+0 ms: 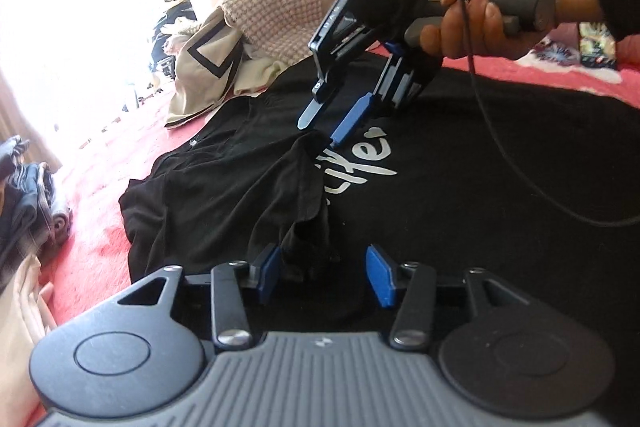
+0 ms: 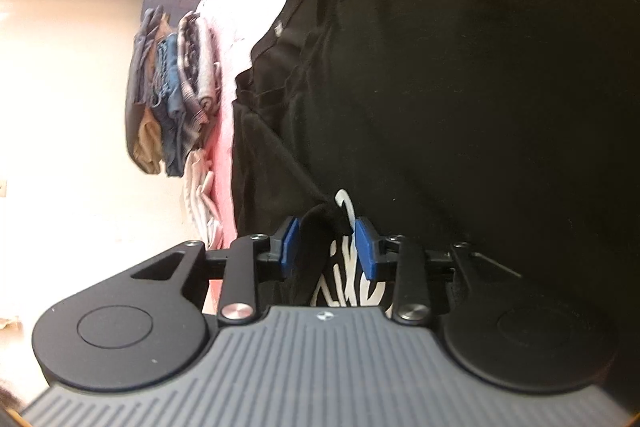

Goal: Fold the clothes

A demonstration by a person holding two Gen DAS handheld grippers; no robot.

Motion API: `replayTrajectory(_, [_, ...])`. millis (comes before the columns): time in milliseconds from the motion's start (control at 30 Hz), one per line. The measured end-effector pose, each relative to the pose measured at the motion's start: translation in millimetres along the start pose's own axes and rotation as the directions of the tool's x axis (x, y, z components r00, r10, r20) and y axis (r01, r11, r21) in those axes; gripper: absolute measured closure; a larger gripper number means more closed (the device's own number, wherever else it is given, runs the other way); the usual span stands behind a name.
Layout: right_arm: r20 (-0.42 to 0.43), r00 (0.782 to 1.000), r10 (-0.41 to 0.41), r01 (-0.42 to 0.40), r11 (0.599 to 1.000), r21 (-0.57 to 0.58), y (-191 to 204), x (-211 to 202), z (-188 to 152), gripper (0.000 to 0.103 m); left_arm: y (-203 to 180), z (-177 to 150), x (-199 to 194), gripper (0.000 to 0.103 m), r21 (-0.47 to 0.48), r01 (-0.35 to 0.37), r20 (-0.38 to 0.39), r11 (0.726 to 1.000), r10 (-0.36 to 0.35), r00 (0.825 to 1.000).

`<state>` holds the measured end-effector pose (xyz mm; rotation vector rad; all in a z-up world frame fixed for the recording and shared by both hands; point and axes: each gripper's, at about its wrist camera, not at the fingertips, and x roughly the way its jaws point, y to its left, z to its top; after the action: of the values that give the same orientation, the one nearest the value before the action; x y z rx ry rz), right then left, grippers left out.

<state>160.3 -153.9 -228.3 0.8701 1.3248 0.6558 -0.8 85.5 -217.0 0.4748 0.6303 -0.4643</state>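
Observation:
A black T-shirt with white lettering lies spread on a pink bedspread. Its left side is folded over into a rumpled flap. My left gripper is open just above the shirt; the flap's near edge lies between its blue pads and touches neither firmly. A hand holds my right gripper at the flap's far corner, fingers apart. In the right wrist view the right gripper is open, with a ridge of the black shirt and the lettering loose between the pads.
A heap of unfolded clothes, beige and pink check, lies beyond the shirt. A stack of folded clothes sits at the bed's left edge. The right gripper's cable trails over the shirt.

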Motion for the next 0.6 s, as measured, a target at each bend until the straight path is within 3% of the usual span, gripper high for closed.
replayTrajectory(67, [0.023,1.0,-0.009,0.009,1.0,0.003,1,2,0,0.073,2,1,8,0.064,-0.03,-0.001,-0.018,1.0,0.0,1.0])
replayTrajectory(233, [0.077,0.997,-0.013,0.013,1.0,0.002,4,9,-2,0.073,12,3,12,0.094,-0.137,0.02,-0.025,0.99,-0.024,0.999])
replayTrajectory(367, [0.098,0.992,-0.075,0.083,0.993,-0.08,19,16,-6,0.095,29,5,-1,0.097,-0.27,0.037,0.01,0.962,-0.036,0.999])
replayTrajectory(467, [0.117,0.991,-0.06,0.075,0.989,-0.127,37,16,-2,0.098,50,6,-21,0.097,-0.395,0.045,0.062,0.917,-0.022,0.998])
replayTrajectory(600, [0.136,0.991,0.001,0.025,0.982,-0.185,71,22,6,0.099,89,1,-47,0.097,-0.573,0.056,0.124,0.818,0.019,0.992])
